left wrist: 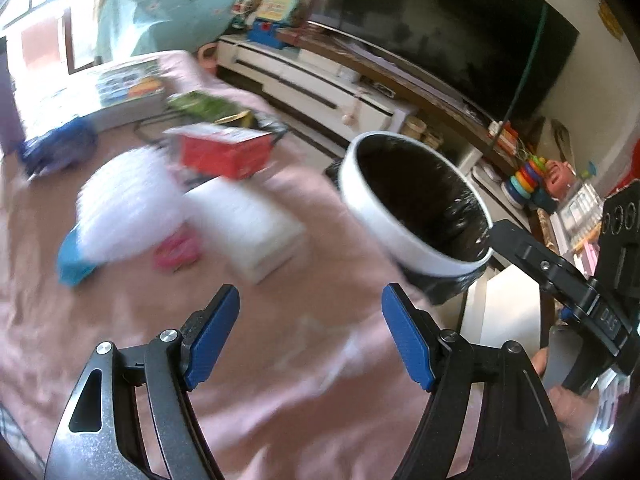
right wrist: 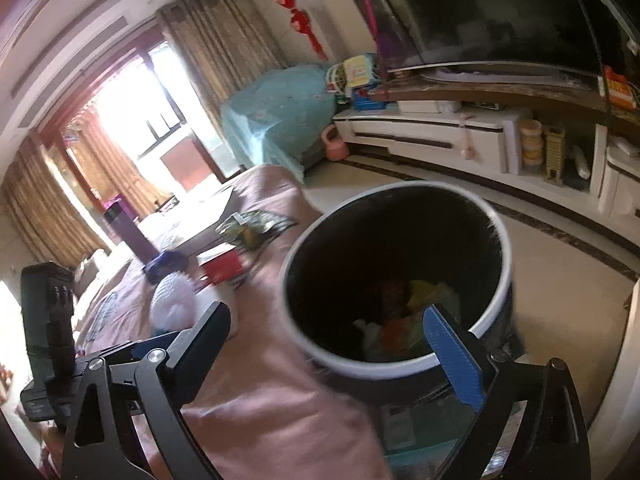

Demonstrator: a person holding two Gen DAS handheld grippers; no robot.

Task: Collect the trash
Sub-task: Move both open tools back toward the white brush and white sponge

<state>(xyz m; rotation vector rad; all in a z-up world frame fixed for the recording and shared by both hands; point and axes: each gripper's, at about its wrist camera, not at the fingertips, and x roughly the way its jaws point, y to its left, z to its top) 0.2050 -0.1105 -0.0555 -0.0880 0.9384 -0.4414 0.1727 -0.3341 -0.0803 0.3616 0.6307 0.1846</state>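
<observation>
Left gripper [left wrist: 310,336]: jaws wide apart, nothing between them, above the pink cloth [left wrist: 280,360]. Right gripper [right wrist: 332,344]: jaws wide, one blue pad over the rim of the trash bin [right wrist: 360,364]; contact unclear. Bin stands beside cloth edge, scraps inside. Red box [left wrist: 224,152] beyond bin.

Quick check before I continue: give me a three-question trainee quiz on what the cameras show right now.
1. True or false: the left gripper holds the red box.
2. The trash bin is lined inside in: A black, B blue, C green.
3. Short answer: is there already trash in the bin?

Key: 1 false, its fingers are apart and empty. 2 A. 3 yes, the right wrist view shows several pieces at the bottom.
</observation>
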